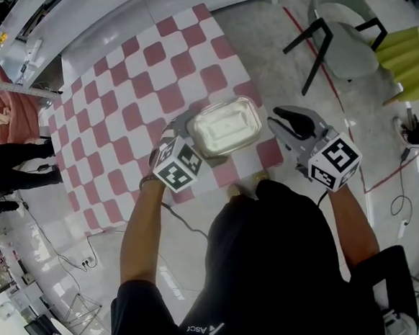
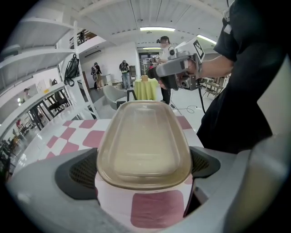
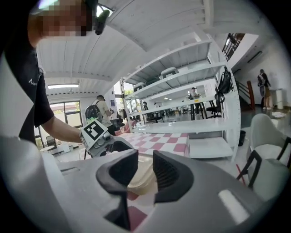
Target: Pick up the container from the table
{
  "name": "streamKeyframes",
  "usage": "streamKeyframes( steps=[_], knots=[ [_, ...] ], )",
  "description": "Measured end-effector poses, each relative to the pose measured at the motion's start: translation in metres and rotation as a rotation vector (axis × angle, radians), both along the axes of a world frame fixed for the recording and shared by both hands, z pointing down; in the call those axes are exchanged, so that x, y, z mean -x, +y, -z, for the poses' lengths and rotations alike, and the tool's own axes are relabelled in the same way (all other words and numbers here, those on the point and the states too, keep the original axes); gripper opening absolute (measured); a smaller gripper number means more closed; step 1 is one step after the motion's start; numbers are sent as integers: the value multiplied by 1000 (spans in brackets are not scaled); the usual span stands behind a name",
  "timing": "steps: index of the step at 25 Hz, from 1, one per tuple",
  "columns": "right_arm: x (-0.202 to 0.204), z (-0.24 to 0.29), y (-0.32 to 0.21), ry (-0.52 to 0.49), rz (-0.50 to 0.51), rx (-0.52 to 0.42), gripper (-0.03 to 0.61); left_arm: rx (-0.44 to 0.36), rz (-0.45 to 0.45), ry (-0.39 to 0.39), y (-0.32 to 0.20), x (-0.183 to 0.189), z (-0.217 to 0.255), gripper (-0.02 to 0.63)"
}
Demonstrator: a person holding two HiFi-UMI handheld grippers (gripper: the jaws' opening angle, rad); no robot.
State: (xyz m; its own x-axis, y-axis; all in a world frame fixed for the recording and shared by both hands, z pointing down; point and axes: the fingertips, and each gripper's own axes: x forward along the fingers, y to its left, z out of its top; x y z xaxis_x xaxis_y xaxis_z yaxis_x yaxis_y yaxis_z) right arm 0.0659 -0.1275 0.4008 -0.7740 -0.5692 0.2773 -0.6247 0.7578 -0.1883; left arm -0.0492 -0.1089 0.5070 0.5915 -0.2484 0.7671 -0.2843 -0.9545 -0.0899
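A clear, lidded plastic container (image 1: 228,124) lies on the pink-and-white checkered table (image 1: 138,82), close to its near right corner. My left gripper (image 1: 191,139) is at the container's near left end. In the left gripper view the container (image 2: 143,141) fills the gap, with the dark pads (image 2: 77,172) pressed against both its sides. My right gripper (image 1: 287,123) hangs just off the table's right edge, level with the container and apart from it. Its jaws (image 3: 145,175) stand a narrow gap apart with nothing between them; the container (image 3: 142,179) shows beyond them.
A pale chair with black legs (image 1: 344,40) stands on the floor to the right, with a yellow-green draped thing (image 1: 407,61) past it. White shelving (image 3: 200,109) runs behind the table. Cables (image 1: 400,206) lie on the floor. People stand in the background.
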Motion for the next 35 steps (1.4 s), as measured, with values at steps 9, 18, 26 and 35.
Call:
streamKeyframes(
  steps=[9, 18, 26, 35],
  knots=[
    [17, -15, -7, -223, 107, 358, 280, -121, 3, -4, 12, 1, 47, 600],
    [43, -19, -1, -458, 249, 665, 314, -203, -5, -24, 29, 1, 74, 600],
    [60, -14, 9, -562, 325, 763, 253, -225, -3, -18, 35, -2, 79, 600],
    [62, -13, 10, -622, 303, 845, 212, -243, -7, 13, 37, -3, 79, 601]
  ],
)
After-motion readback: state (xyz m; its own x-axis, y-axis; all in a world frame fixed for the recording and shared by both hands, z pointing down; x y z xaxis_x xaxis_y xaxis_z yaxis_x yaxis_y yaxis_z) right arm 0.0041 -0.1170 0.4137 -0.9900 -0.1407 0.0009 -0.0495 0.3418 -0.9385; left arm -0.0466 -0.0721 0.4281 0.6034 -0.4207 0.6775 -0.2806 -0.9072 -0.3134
